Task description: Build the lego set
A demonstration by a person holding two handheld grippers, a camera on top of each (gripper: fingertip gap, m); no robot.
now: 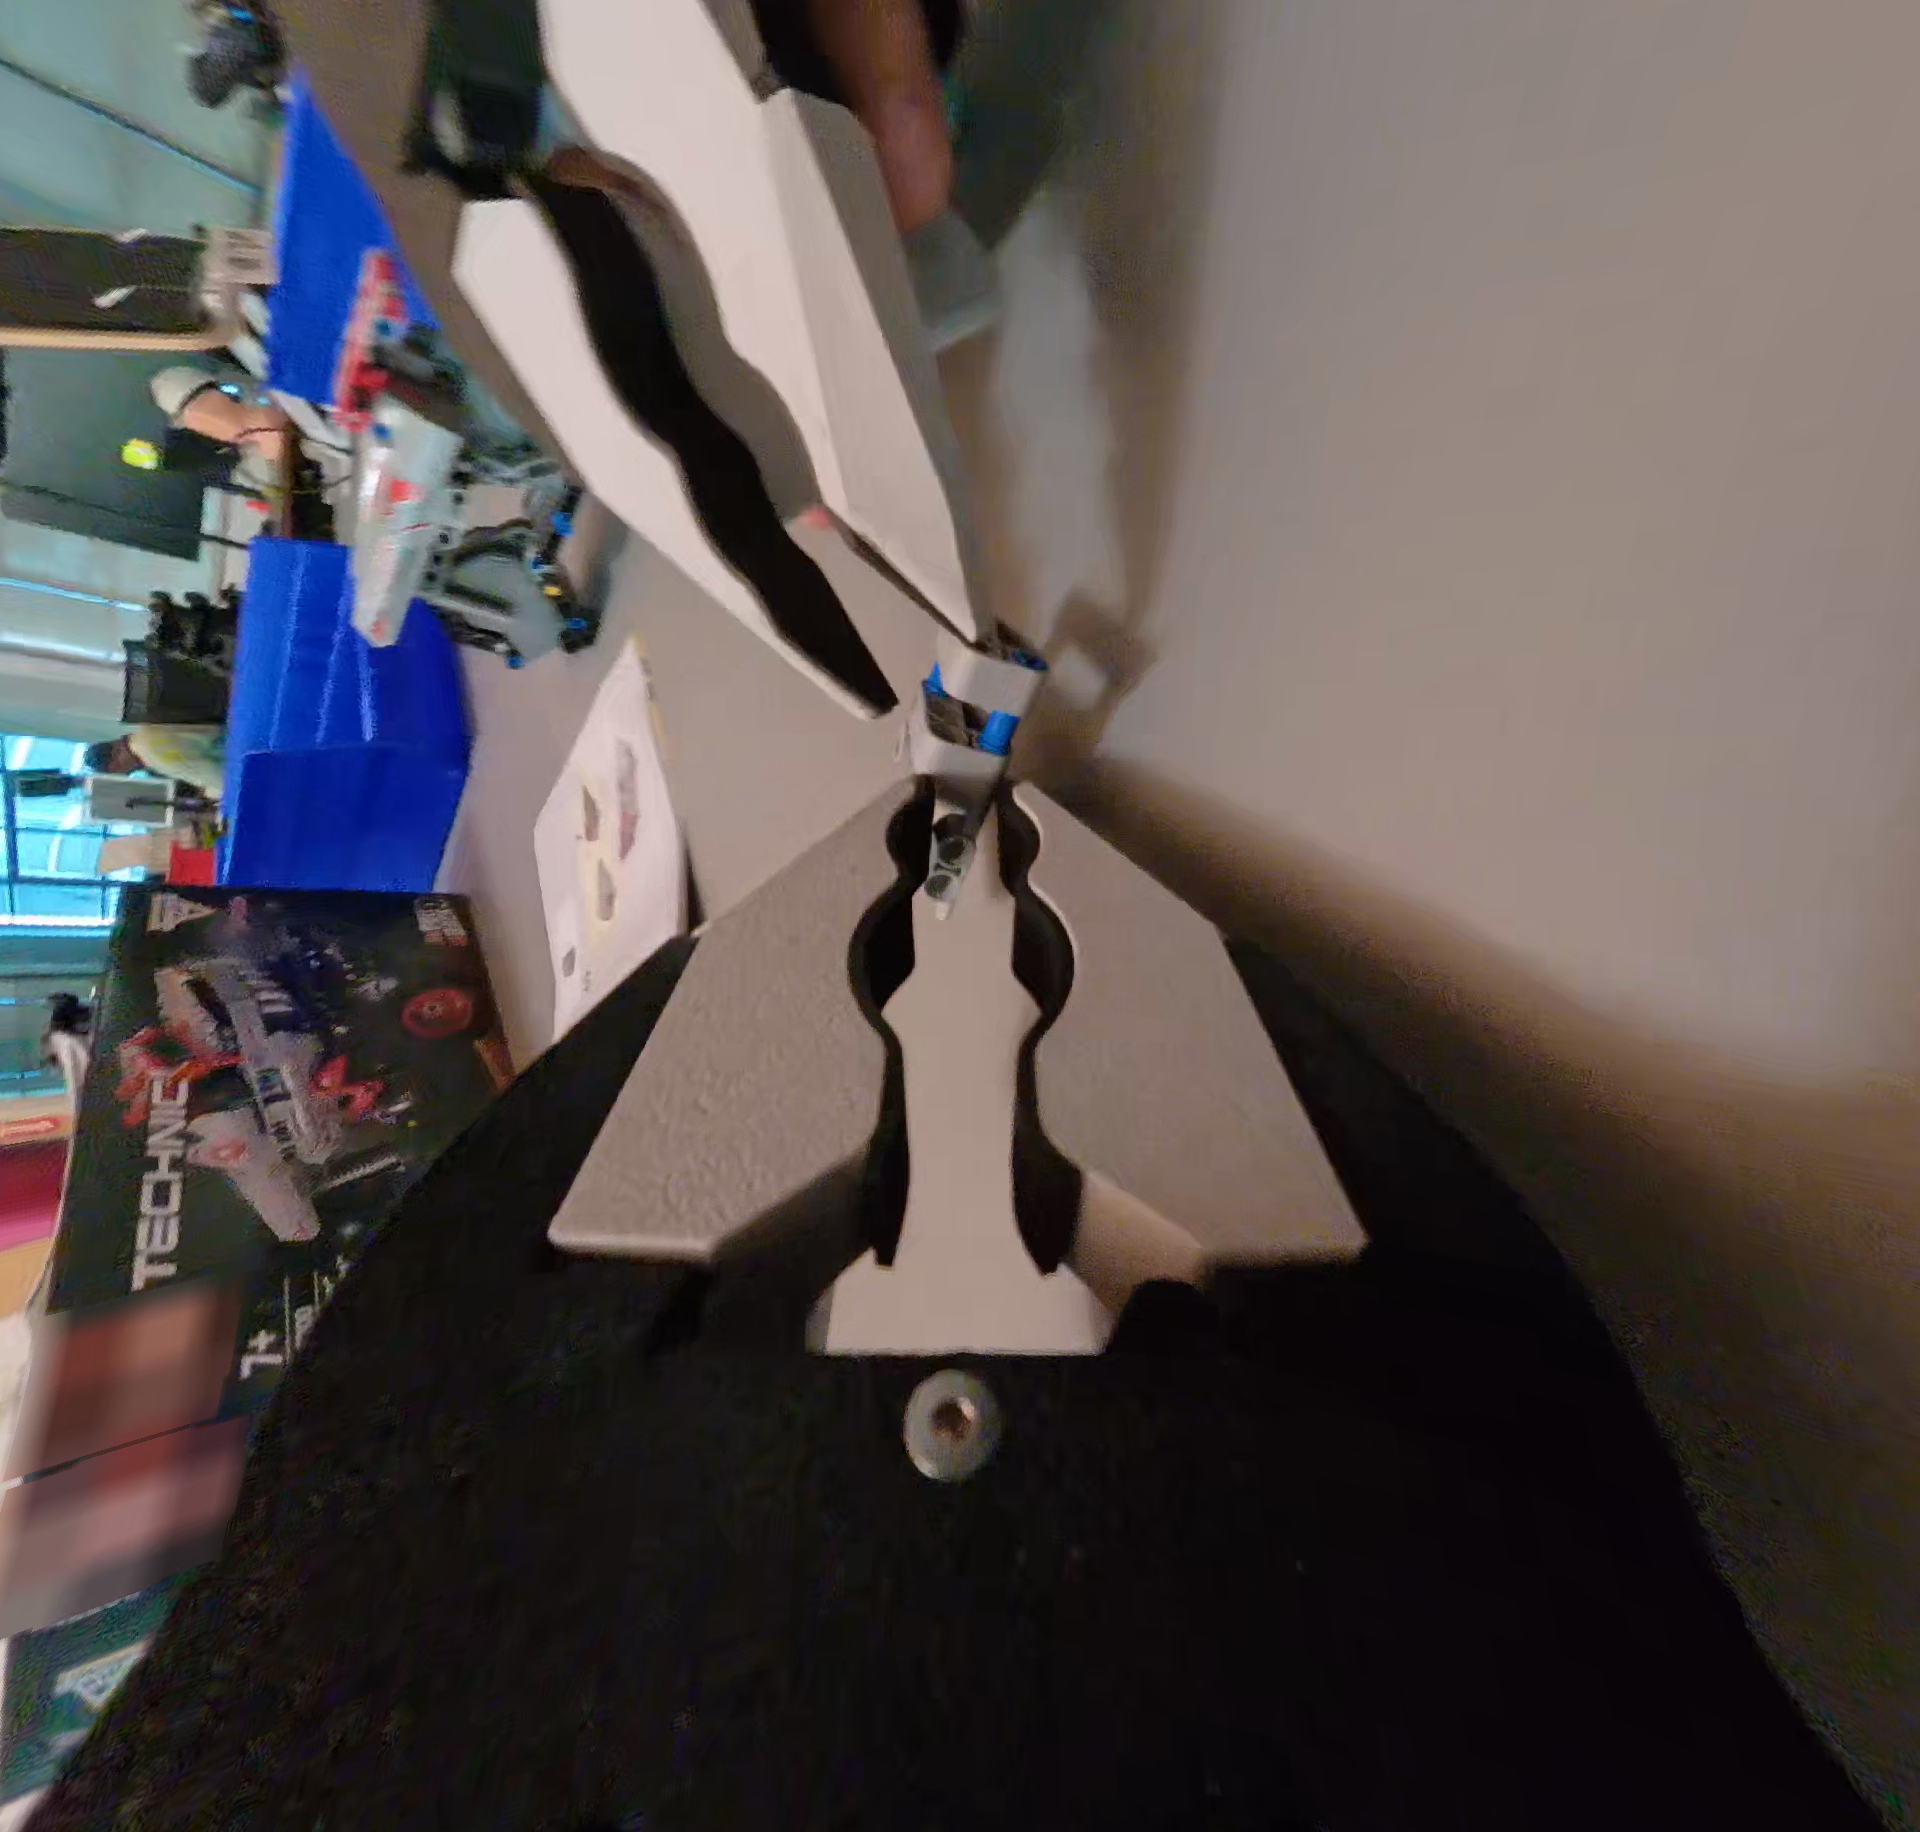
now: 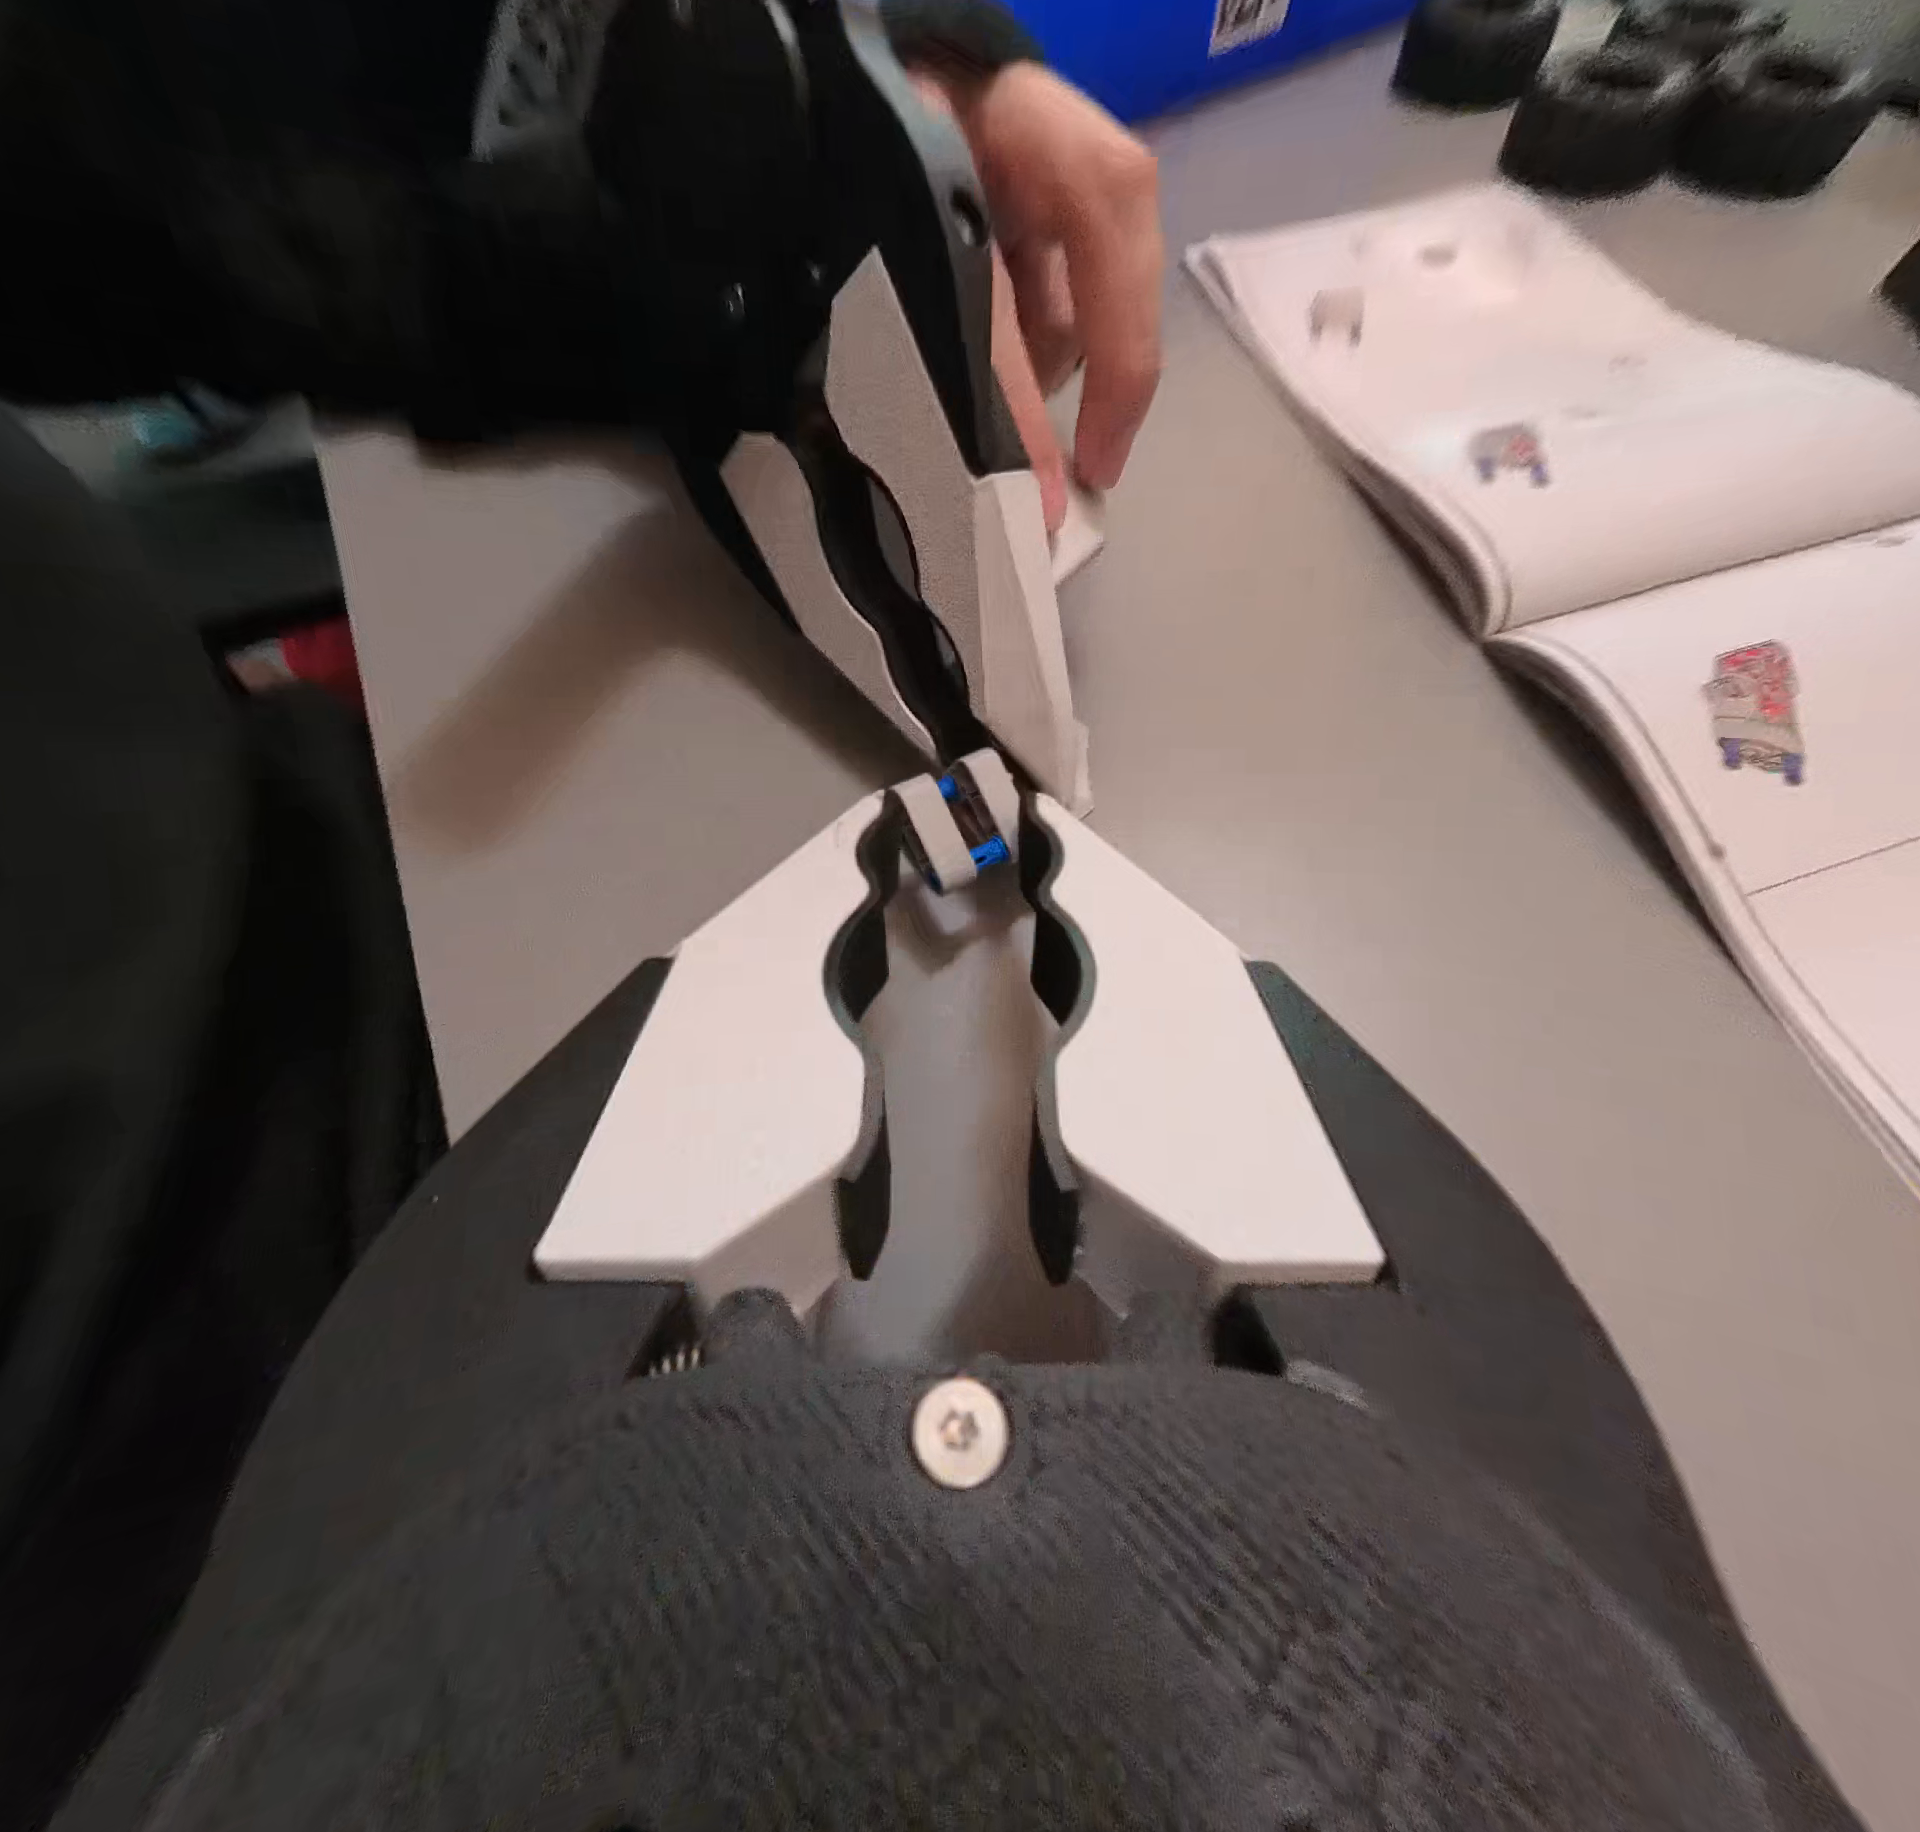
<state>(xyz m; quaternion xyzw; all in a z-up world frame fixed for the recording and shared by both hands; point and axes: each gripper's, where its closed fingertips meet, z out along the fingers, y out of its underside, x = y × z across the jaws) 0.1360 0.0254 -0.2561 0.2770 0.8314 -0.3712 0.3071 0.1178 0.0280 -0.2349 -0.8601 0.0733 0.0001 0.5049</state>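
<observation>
Gripped at the very tips of the left tool (image 1: 961,826) is a small grey Lego sub-assembly (image 1: 971,702) with blue pins, its fingers clamped on the lower end of it. Just ahead, the right tool (image 1: 940,655) comes in from above and to the left, and its tips pinch the upper end of the same piece. From the right wrist view the match holds: the right tool's tips (image 2: 956,826) close on the grey piece (image 2: 951,832) while the left tool (image 2: 987,754) meets it from beyond, held by a hand (image 2: 1070,255).

Judging by this, the step in hand is joining or pressing two small parts in mid-air above the table (image 2: 1299,847). Off to the right tool's right lies the open instruction booklet (image 2: 1662,494).

Next comes a steady, aligned squeeze along the pin axis, I think, without twisting the grip.
</observation>
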